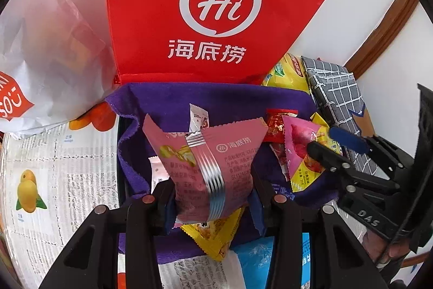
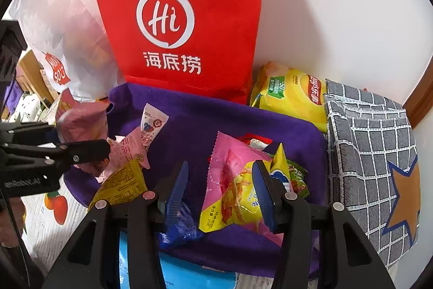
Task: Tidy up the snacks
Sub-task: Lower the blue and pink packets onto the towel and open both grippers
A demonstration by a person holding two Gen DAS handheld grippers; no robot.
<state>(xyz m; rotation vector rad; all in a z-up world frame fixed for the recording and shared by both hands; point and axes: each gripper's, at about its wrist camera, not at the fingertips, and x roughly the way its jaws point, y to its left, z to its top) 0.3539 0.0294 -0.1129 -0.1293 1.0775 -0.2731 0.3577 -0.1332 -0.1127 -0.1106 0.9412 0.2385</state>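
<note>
My left gripper [image 1: 212, 203] is shut on a pink snack packet [image 1: 208, 164] with a silver seam and holds it above the purple cloth [image 1: 167, 99]. It also shows in the right wrist view [image 2: 81, 132] at the left. My right gripper [image 2: 220, 197] is open, its blue pads on either side of a pink and yellow snack packet [image 2: 232, 194] lying on the purple cloth [image 2: 189, 126]. That packet shows in the left wrist view [image 1: 303, 153] with the right gripper [image 1: 328, 138] at it. Several small snack packets lie on the cloth.
A red paper bag [image 1: 189, 4] stands behind the cloth against the white wall. A white paper bag [image 1: 48, 45] stands to its left. A yellow chip bag [image 2: 292, 94] and a grey checked pouch [image 2: 370, 153] lie to the right. Newspaper [image 1: 54, 167] covers the table.
</note>
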